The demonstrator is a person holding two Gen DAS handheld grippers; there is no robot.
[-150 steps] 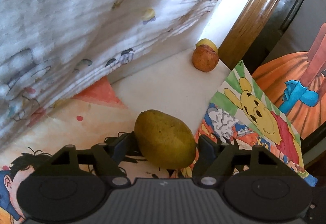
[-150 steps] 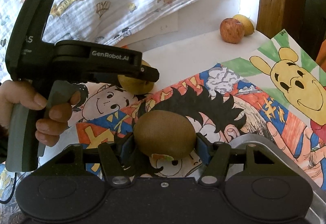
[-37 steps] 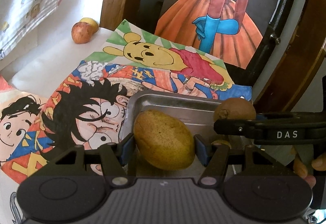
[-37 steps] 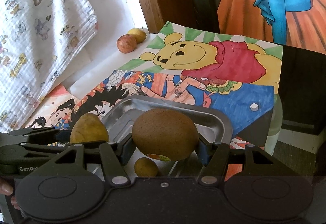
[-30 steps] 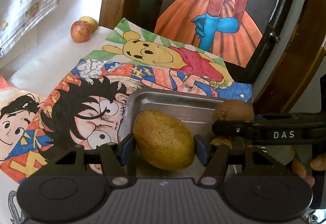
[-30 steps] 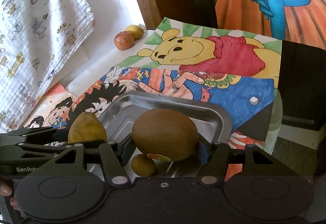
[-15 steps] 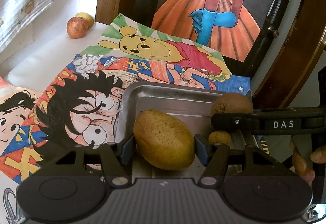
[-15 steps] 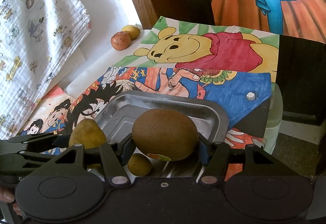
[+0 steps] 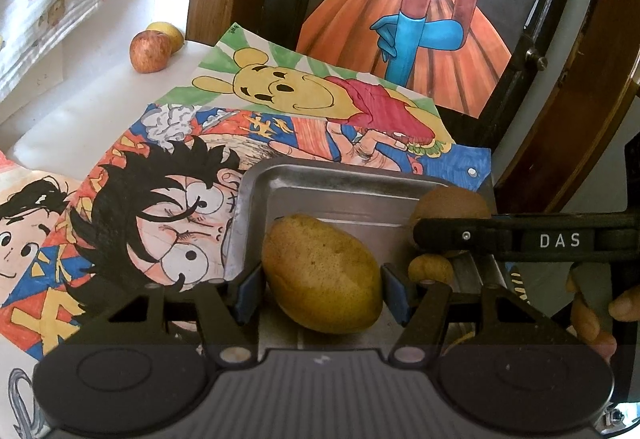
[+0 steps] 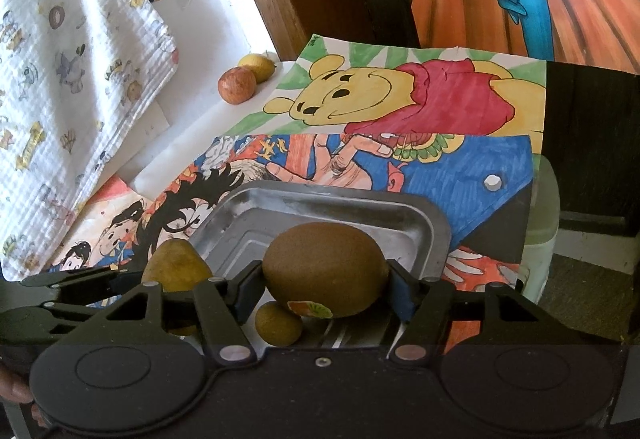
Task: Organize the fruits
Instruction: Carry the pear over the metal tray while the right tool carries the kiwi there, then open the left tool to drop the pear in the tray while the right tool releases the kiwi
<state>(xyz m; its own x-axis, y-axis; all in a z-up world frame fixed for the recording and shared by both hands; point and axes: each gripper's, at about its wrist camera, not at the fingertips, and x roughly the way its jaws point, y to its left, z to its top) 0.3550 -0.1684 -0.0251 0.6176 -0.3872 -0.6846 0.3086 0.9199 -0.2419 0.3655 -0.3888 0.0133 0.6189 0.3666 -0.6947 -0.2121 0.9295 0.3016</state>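
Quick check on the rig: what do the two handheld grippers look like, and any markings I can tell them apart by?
Both are matte black plastic with blue finger pads. The left gripper has a ribbed grey-black body; the right gripper shows white "DAS" lettering on its side in the left wrist view. No sleeves visible.

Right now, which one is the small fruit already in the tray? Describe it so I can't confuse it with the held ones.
Find the metal tray lying on the coloured cartoon drawings. At its near end, just below the kiwi clamped in the right gripper, sits the small round fruit. It is yellow-brown, much smaller than the kiwi or the pear in the left gripper, and no gripper holds it.
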